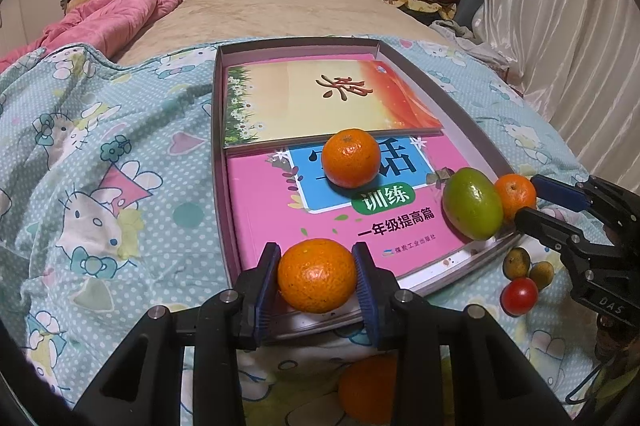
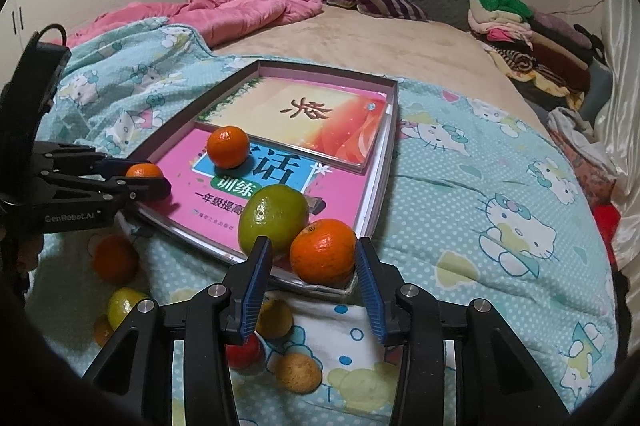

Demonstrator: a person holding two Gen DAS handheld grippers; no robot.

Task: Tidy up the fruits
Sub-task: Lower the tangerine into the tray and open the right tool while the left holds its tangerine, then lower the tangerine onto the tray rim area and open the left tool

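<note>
Left fingers (image 1: 316,276) clamped on an orange (image 1: 317,274) at the tray's near rim (image 1: 448,280); right fingers (image 2: 312,268) parted around another orange (image 2: 322,252) at its corner.

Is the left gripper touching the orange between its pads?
Touching. The left wrist view shows both blue pads of the left gripper pressed against the sides of the orange, with no gap showing.

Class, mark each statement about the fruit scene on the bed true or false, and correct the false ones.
1. The left gripper is shut on an orange. True.
2. The tray holds books. True.
3. The green fruit lies on the blanket, outside the tray. False: it sits in the tray, beside an orange.
4. The right gripper is clamped on the red fruit. False: the red fruit lies loose on the blanket.
5. A third orange rests on the pink book. True.
</note>
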